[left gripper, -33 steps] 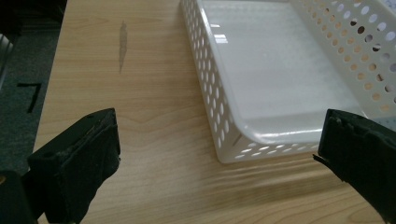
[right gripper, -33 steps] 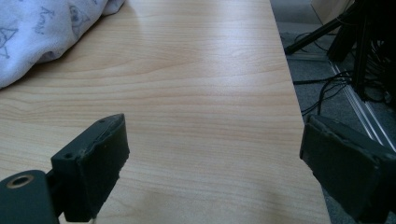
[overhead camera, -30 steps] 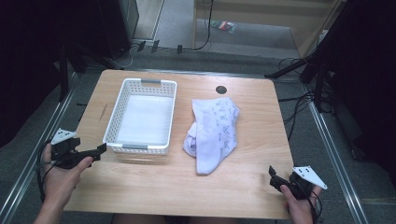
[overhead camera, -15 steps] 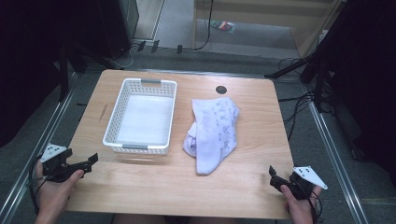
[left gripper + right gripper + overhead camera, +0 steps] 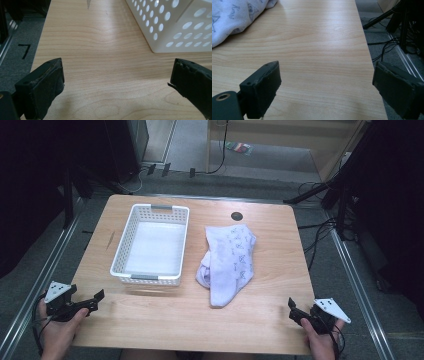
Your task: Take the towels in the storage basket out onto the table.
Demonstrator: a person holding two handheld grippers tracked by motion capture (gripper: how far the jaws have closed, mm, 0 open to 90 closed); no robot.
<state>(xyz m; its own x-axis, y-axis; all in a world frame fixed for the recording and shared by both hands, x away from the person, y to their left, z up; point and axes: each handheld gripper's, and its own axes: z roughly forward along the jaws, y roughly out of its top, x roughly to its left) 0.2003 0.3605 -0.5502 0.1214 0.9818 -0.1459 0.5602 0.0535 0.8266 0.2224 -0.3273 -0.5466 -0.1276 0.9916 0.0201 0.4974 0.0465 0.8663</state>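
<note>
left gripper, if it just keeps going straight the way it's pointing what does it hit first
Most likely the near corner of the white basket. The left gripper stands open over bare table, and the basket's perforated wall lies ahead and to the right in the left gripper view. Depth is unclear, so it might slip past the corner.

worktop (image 5: pixel 165 320): pale wood, with a small dark round hole (image 5: pixel 236 215) near its far edge
basket (image 5: pixel 121 250): white, perforated, left of centre, nothing inside
cloth (image 5: pixel 227 262): pale lilac, printed, crumpled just right of the basket, apart from it
left claw (image 5: pixel 98 298): near left corner, held in a hand (image 5: pixel 57 332), jaws apart, pointing right
right claw (image 5: pixel 292 307): near right corner, held in a hand (image 5: pixel 320 342), well apart from the cloth
</note>
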